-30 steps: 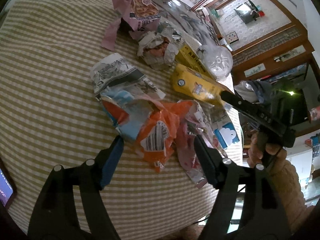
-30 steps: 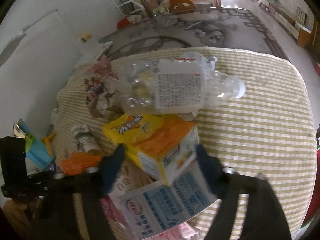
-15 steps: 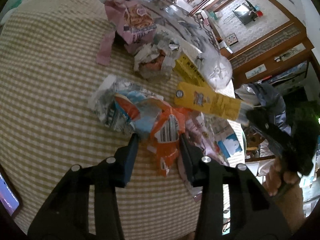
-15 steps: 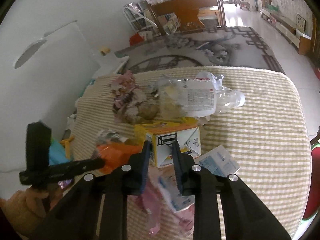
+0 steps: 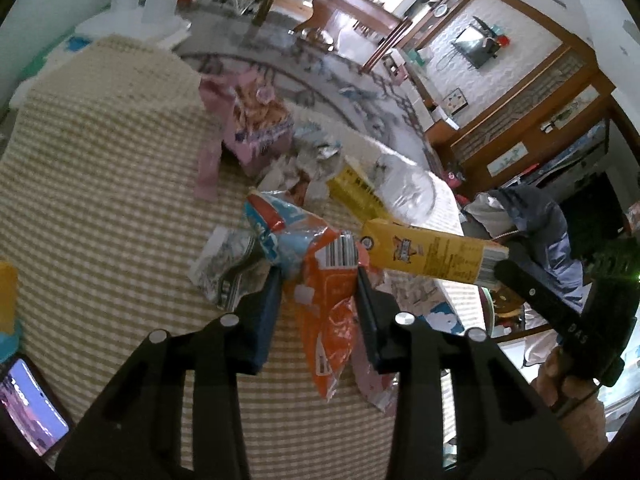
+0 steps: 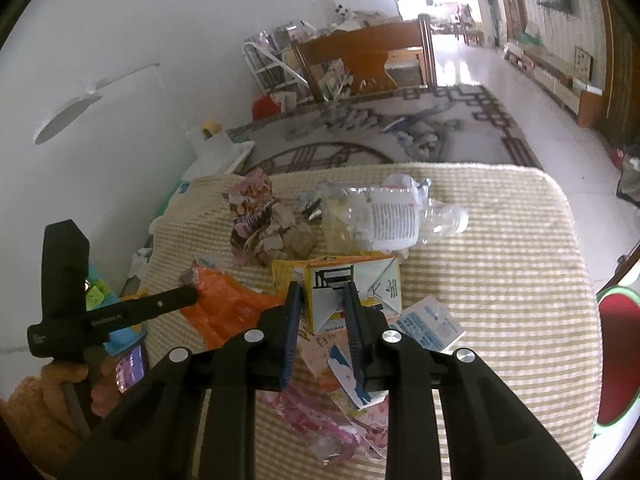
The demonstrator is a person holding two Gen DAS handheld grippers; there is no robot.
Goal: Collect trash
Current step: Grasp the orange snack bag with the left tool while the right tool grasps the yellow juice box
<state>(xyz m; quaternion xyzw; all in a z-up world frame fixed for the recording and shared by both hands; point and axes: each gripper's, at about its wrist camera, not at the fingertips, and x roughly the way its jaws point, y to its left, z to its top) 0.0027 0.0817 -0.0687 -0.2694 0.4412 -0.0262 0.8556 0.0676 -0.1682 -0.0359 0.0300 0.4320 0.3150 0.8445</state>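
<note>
Left tool has just been closing, clamped on orange wrapper; right tool grips yellow carton; tabletop bare toward its right edge.

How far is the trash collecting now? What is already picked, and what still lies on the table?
Nothing looks binned yet. In hand: the left gripper pinches an orange wrapper, the right gripper a yellow carton. Left on the table: clear bottle, pink wrappers, crumpled paper, blue-and-white packet.
</note>
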